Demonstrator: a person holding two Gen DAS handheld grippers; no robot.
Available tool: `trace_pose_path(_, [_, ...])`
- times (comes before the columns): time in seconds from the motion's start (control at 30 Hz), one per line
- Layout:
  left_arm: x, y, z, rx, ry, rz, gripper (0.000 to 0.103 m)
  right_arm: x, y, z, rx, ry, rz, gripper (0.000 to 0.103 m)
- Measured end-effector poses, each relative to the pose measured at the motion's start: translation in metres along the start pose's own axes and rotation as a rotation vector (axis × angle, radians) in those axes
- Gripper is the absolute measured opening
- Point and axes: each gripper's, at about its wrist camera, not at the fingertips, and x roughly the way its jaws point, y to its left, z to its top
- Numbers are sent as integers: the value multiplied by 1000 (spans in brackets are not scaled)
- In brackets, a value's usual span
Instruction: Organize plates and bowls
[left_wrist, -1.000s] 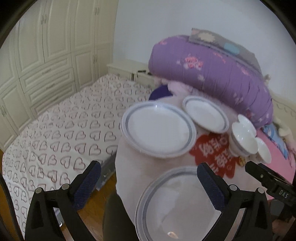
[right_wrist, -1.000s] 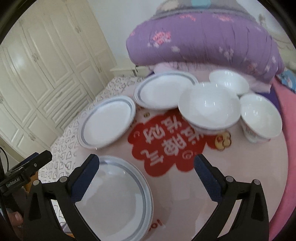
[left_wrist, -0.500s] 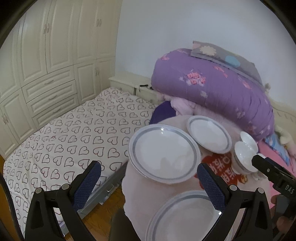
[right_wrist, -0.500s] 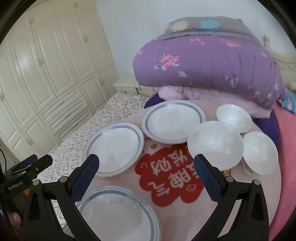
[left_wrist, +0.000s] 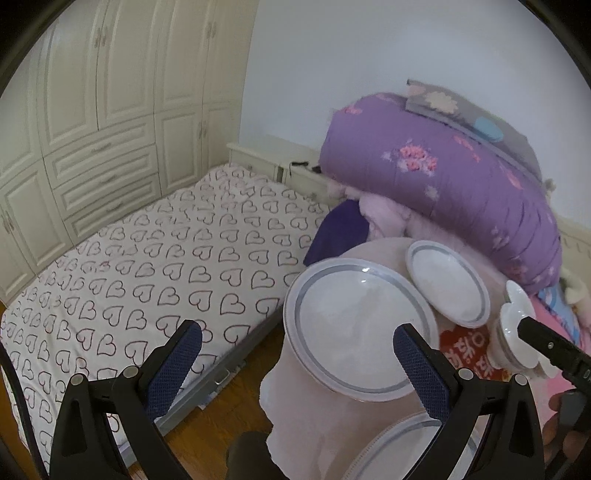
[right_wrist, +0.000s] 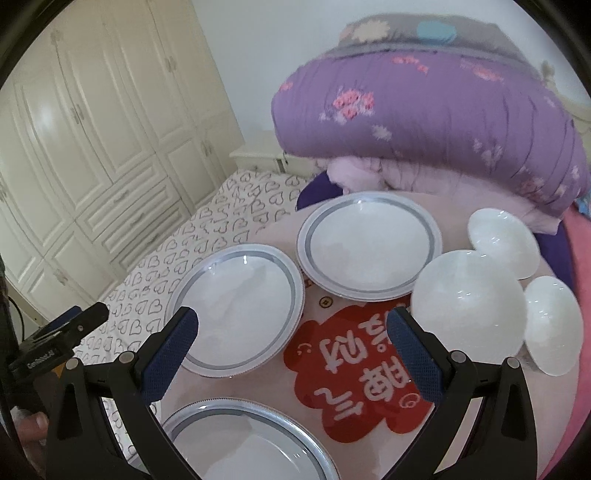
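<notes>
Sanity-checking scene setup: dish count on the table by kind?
Plates, grey-banded: 3 (near, middle, far)
Bowls, plain white: 3 (large, far, right)
Total: 6 dishes, all separate, none stacked.

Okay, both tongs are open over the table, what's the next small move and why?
Probably lower the right tongs toward the rim of the middle plate: three plates lie separately, none stacked, and both tongs are open and empty, with that plate nearest between the fingers.
</notes>
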Motion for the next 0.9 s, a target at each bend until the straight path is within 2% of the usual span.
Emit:
trace_pose_path(0.37, [106,16,51,-20,167,-3,102,75,-3,-10,62,228,69,103])
trace_pose_path(0.6, [161,17,73,-32,232,2,101,114,-11,-6,100,289,70,103])
trace_pose_path(0.9, [213,17,84,-44,280,-7,84,141,-11,6,110,313,71,94])
